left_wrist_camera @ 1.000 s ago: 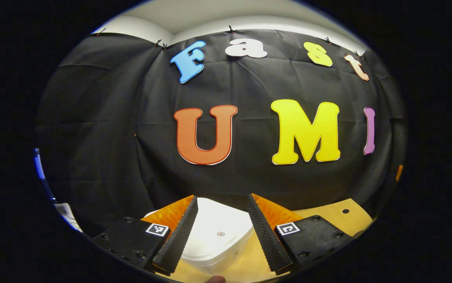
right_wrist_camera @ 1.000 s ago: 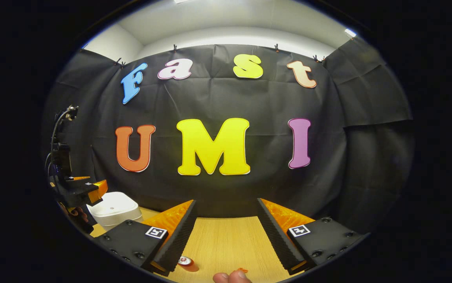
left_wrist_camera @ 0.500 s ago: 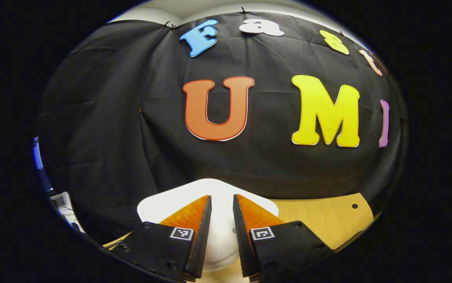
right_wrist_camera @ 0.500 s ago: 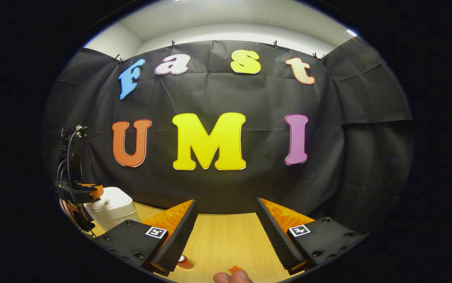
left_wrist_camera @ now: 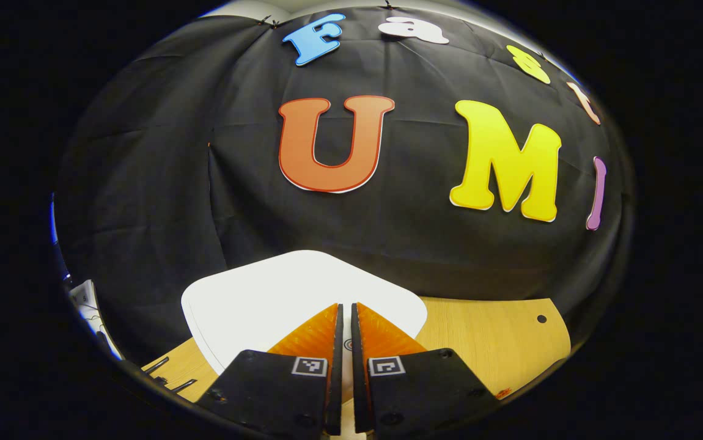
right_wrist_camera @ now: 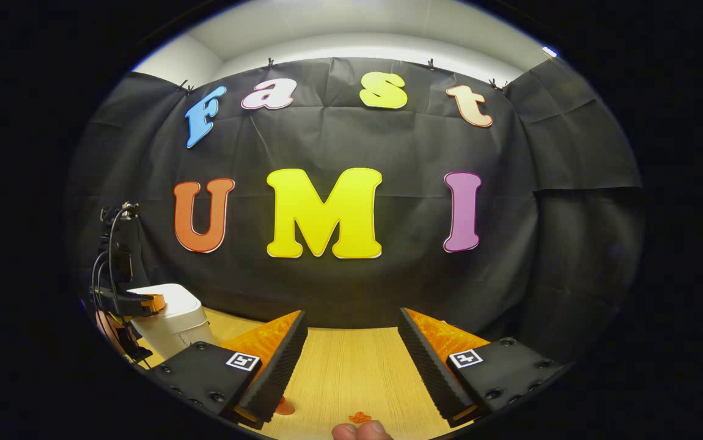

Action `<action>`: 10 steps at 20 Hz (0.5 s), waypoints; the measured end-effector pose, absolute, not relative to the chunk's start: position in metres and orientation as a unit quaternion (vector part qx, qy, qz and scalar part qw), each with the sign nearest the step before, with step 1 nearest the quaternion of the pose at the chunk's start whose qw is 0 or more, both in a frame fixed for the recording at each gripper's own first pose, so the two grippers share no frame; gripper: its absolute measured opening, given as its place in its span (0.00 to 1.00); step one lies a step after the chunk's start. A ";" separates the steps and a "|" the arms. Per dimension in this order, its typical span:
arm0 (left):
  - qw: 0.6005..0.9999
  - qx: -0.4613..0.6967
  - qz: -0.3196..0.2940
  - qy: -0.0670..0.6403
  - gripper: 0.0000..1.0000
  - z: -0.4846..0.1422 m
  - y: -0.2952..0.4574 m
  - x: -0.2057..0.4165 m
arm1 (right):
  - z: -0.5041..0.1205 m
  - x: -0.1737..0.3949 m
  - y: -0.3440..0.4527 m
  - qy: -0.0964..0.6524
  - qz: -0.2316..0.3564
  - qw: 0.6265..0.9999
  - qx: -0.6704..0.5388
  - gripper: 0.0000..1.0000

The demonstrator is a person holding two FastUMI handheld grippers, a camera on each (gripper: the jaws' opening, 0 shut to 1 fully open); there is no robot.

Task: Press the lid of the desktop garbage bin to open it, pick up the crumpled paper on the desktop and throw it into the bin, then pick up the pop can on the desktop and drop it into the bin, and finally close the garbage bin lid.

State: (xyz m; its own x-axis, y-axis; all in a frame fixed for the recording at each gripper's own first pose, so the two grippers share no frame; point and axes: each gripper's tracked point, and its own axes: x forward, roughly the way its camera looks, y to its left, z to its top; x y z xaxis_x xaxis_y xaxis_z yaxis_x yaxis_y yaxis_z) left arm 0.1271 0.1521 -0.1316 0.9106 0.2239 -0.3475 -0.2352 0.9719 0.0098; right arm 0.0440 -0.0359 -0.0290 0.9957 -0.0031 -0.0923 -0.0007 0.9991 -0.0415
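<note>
Wooden desktop (right_wrist_camera: 351,373): left gripper (left_wrist_camera: 343,318) closed, hiding bin lid (left_wrist_camera: 266,293); right gripper (right_wrist_camera: 351,348) spread, empty

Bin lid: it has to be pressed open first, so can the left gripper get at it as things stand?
Probably yes: the left gripper, fingers nearly together, sits right over the white bin lid with nothing between them.

I'm working in a staged recording booth, not a lived-in room; black cloth (right_wrist_camera: 351,287) is clipped up as its wall under a plain pale ceiling (right_wrist_camera: 351,30); a bare wooden desktop (right_wrist_camera: 351,373) stands before it; cabled gear (right_wrist_camera: 113,256) sits at its edge.
</note>
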 end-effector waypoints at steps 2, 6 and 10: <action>0.977 -0.014 0.117 0.175 0.08 -0.134 0.153 0.129 | -0.032 0.046 -0.037 0.049 0.000 0.999 -0.018 0.96; 0.977 -0.018 0.118 0.176 0.04 -0.137 0.154 0.127 | -0.035 0.047 -0.037 0.055 0.003 0.998 -0.014 0.96; 0.974 0.002 0.130 0.184 0.04 -0.137 0.153 0.127 | -0.039 0.048 -0.035 0.058 0.008 0.998 -0.008 0.96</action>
